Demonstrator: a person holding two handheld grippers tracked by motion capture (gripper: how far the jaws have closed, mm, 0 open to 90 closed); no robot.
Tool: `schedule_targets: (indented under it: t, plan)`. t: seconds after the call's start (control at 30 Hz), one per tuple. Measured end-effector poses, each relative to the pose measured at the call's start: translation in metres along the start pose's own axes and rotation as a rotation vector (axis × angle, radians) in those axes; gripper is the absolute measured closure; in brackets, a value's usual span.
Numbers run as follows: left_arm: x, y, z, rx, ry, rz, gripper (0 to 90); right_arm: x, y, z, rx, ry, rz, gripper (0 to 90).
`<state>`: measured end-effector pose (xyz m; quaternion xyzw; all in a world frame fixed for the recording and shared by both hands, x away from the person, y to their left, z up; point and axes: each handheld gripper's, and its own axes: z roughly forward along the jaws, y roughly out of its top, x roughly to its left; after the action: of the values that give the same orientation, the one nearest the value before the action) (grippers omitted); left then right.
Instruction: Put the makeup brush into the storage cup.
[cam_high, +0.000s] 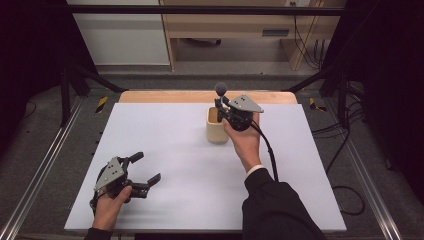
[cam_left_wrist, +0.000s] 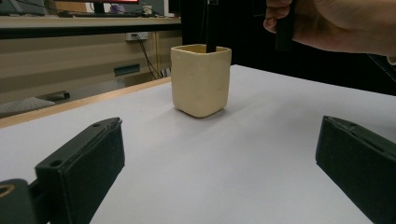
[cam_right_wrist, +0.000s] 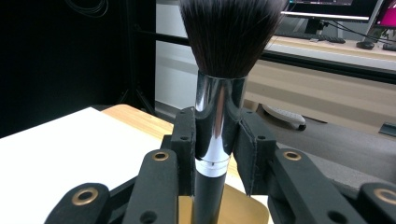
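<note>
Brush (cam_right_wrist: 219, 107) stands upright in the right gripper (cam_right_wrist: 215, 140), whose two black jaws are clamped on its shiny metal collar just below the dark bristles; its black handle runs down into the mouth of a cream-coloured cup (cam_right_wrist: 233, 212) directly beneath. Nearest the person in the high view, the left gripper (cam_high: 145, 169) rests low over the white table (cam_high: 180, 165) near its front left corner, held in the left hand (cam_high: 111, 202), jaws spread wide apart with nothing between them. Farther off, the right hand (cam_high: 245, 137) holds the right gripper (cam_high: 223, 111) at the cup (cam_high: 218, 126), which sits toward the back of the table, a little right of centre, well apart from the left gripper. The brush (cam_high: 220, 91) rises above the cup's rim with its round head on top. From the left gripper view the cup (cam_left_wrist: 201, 79) stands upright on the table, the dark handle (cam_left_wrist: 211, 25) entering its opening.
</note>
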<state>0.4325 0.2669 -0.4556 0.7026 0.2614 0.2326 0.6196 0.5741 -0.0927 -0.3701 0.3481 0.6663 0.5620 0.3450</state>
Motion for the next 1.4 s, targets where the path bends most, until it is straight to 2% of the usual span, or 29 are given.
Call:
schedule_targets:
  t: [0.73,1.27,1.3,1.33,1.4]
  plan:
    - [0.000,0.001,-0.001,-0.003,0.000,0.000,1.0,0.001,-0.008,0.002,0.036,0.000,-0.009,70.9]
    - [0.001,0.001,-0.001,-0.001,0.002,0.000,1.0,-0.002,-0.019,-0.001,0.057,-0.003,0.015,70.2]
    - [0.001,0.000,-0.001,-0.002,0.003,-0.001,1.0,-0.002,-0.020,-0.001,0.061,0.000,0.012,67.4]
    - [0.001,0.000,-0.002,-0.002,0.004,-0.001,1.0,-0.001,-0.020,-0.002,0.062,-0.002,0.022,56.5]
    - [0.002,0.001,-0.003,-0.005,0.007,-0.002,1.0,0.000,-0.018,-0.005,0.083,0.000,0.019,44.1]
